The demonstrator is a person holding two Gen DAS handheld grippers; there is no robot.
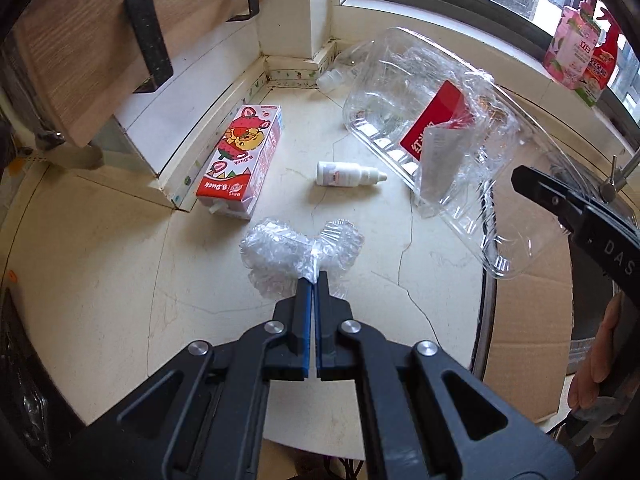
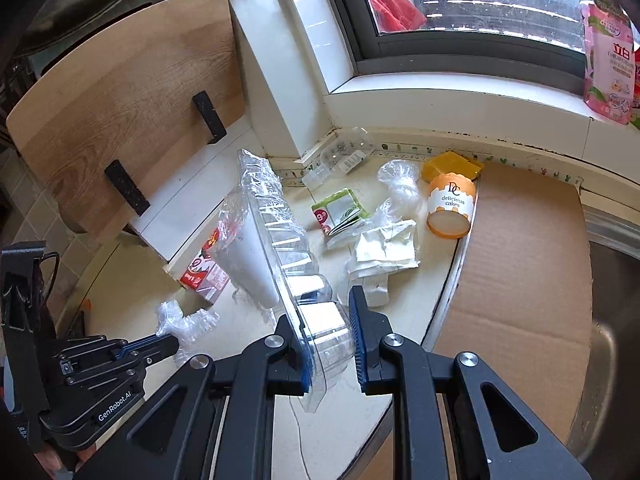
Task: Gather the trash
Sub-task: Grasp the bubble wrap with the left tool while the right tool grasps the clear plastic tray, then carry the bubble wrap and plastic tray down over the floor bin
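- Blue pads of left claw (image 1: 314, 280) pressed together, pinching the knotted neck of a crumpled clear plastic bag (image 1: 296, 250) that bulges out just past the tips.
- Same left claw (image 2: 168, 345) seen low at the left edge in the right wrist view, with the bag (image 2: 182, 320) bunched at its tip.
- Right claw (image 2: 326, 320) clamped narrow on the rim of a clear plastic clamshell tray (image 2: 280, 240), the tray standing on edge and reaching away from the fingers.
- Same tray (image 1: 440, 128) to the right of the left claw, tilted, with a red label and crinkled film inside; right claw (image 1: 560, 204) gripping its near corner.
- Pale stone worktop (image 1: 120, 280) below both claws, cracked in places.
- Just beyond the left claw's bag, a small white dropper bottle (image 1: 348, 174) lying on its side.
- Ahead and left of it, a red and pink drink carton (image 1: 240, 160) lying flat beside a white ledge.
- Ahead and right of the right claw, crumpled white paper (image 2: 384, 252), then a green packet (image 2: 340, 212) and a twisted clear bag (image 2: 400, 184).
- Farther right, an orange and white cake cup (image 2: 450, 208) on its side at the edge of a flat cardboard sheet (image 2: 520, 280).
- At the far corner, an empty clear bottle (image 2: 340, 156) lying against the wall.
- Beyond that, a window sill with a pink refill pouch (image 2: 608, 60) standing at the right.
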